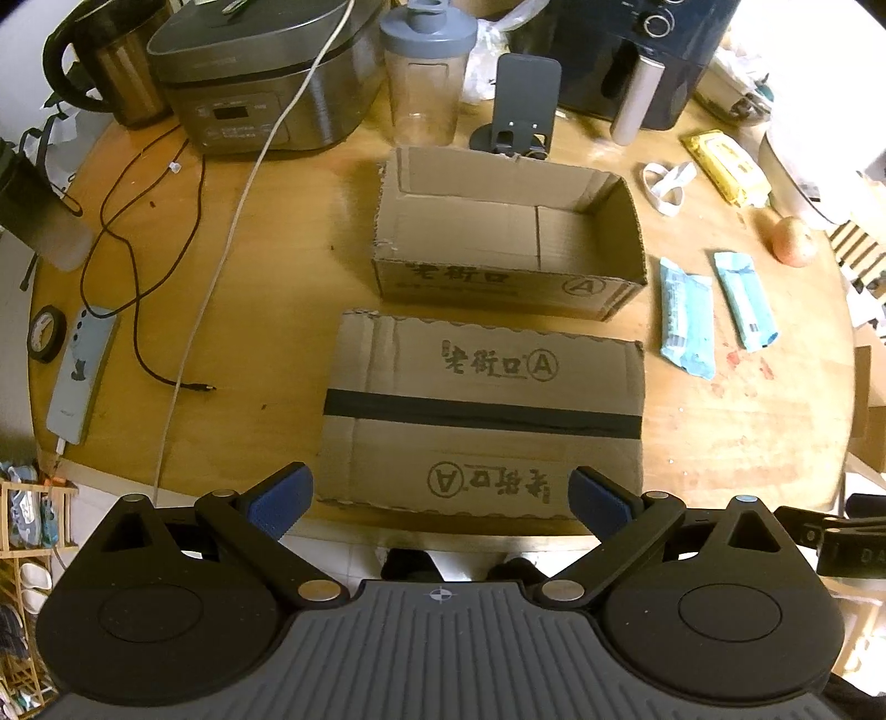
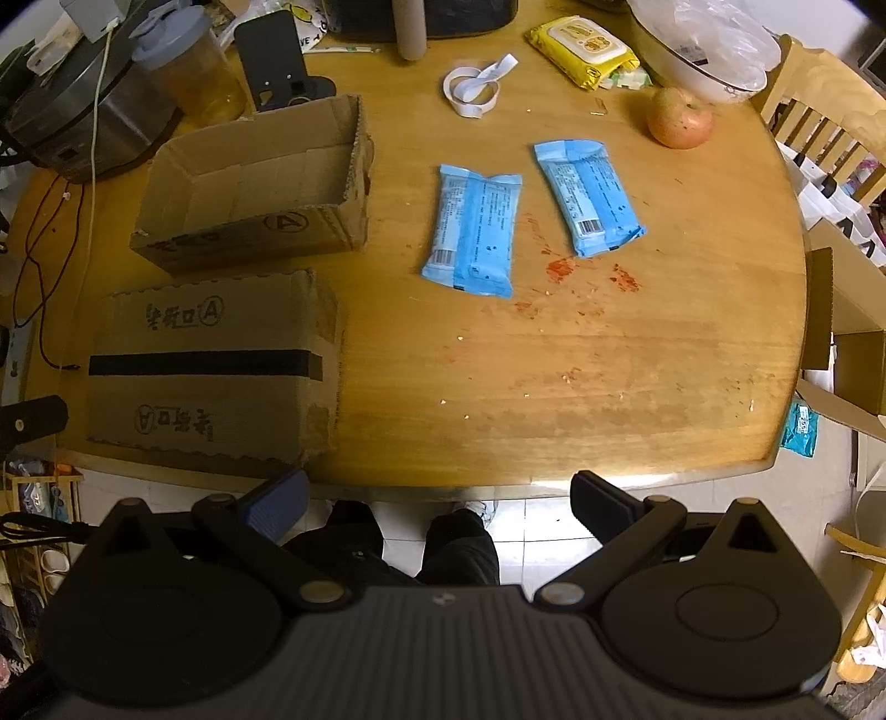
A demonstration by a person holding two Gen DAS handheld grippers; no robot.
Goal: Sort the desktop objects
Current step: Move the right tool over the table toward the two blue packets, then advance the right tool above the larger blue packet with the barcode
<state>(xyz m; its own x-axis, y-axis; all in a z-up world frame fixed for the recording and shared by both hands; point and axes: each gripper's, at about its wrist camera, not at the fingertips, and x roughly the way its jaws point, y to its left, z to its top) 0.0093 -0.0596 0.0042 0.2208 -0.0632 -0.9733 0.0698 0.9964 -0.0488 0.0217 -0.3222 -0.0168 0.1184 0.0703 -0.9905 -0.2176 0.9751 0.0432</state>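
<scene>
Cardboard nearest me, the upturned box (image 1: 482, 415) stamped with a circled "A" sat at the table (image 2: 554, 387) edge under my wide-open, empty left gripper (image 1: 437, 493) and right gripper (image 2: 440, 493), the open box (image 1: 509, 238) behind it, two blue packets (image 2: 476, 232) on bare wood beyond.

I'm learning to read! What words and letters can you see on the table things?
"老街口" and a circled "A": printed twice on the taped closed cardboard box, once upside down.
"老街口" and a circled "A": front wall of the open cardboard box.
Two blue packets: barcodes and print, too small to read.
Yellow wipes pack: label too blurred.
Rice cooker panel: too small.
</scene>
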